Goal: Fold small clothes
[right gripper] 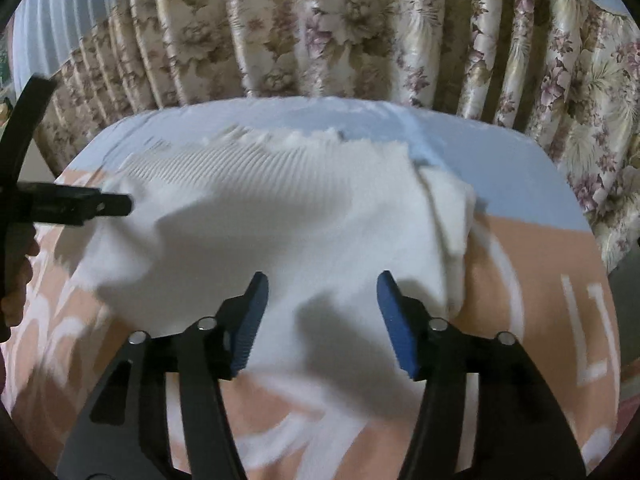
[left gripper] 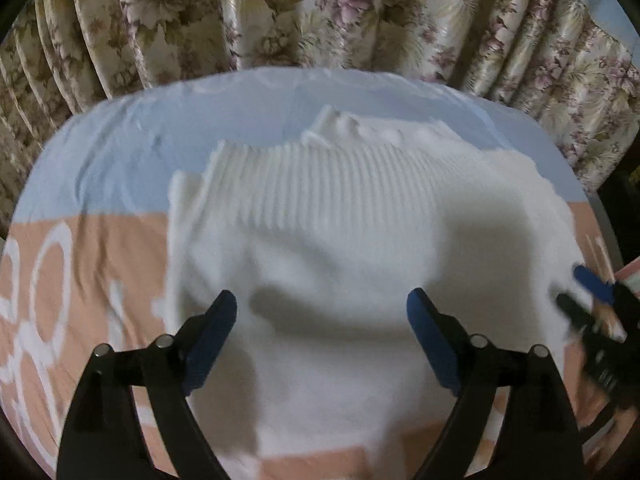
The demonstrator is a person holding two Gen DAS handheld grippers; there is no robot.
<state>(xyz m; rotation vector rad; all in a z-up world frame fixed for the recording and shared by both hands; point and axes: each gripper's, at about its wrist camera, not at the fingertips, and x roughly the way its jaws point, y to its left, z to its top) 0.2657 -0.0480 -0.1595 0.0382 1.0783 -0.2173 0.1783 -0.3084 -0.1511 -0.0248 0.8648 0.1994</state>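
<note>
White knit garment is lying flat on the bed cover, ribbed band at the far end, twd the floral curtain. Cover is showing peach w/ white lettering on the near part and pale blue on the far part; garment is sitting across both, mostly centred. In the right wrist view a folded flap is sticking out along the garment's right edge, over the peach/blue boundary.

Left gripper is hovering over the near-middle of the garment, pointing steeply down. Jaws are standing wide apart, blue pads not pressing on anything, no fabric pinched btwn them (cloth is just lying underneath), so released. Its shadow is falling on the knit just ahead of the fingertips.

Right gripper is also sitting over the garment's near edge, jaws parted, pads clear of the cloth, nothing grasped. Gap is looking narrower than the left one's.

Each gripper is showing in the other's cam: the right one at the right edge of the left wrist view (blurred, can't read its jaws there), the left one as a black bar at the left edge of the right wrist view, over the garment's left side. Both views are a bit motion-blurred.
</note>
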